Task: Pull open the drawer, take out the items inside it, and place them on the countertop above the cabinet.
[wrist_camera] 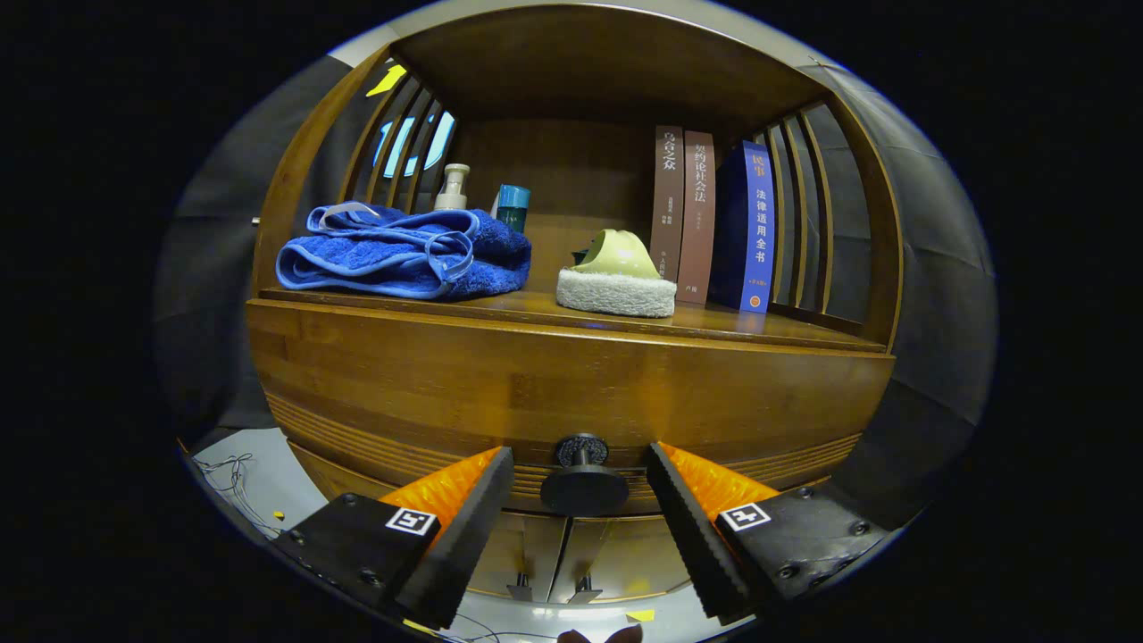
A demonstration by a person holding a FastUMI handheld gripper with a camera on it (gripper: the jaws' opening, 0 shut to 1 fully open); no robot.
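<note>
Drawer (571, 393) knob (583, 487) between spread claw (580, 500) fingers

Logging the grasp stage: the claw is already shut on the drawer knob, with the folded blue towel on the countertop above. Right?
Not quite. In the gripper view the claw is open, its fingers apart on either side of the drawer knob. The folded blue towel does lie on the countertop.

pump bottle (453, 187) and teal container (513, 206) half hidden behind the blue towel (402, 252), drawer's inside unseen
</note>
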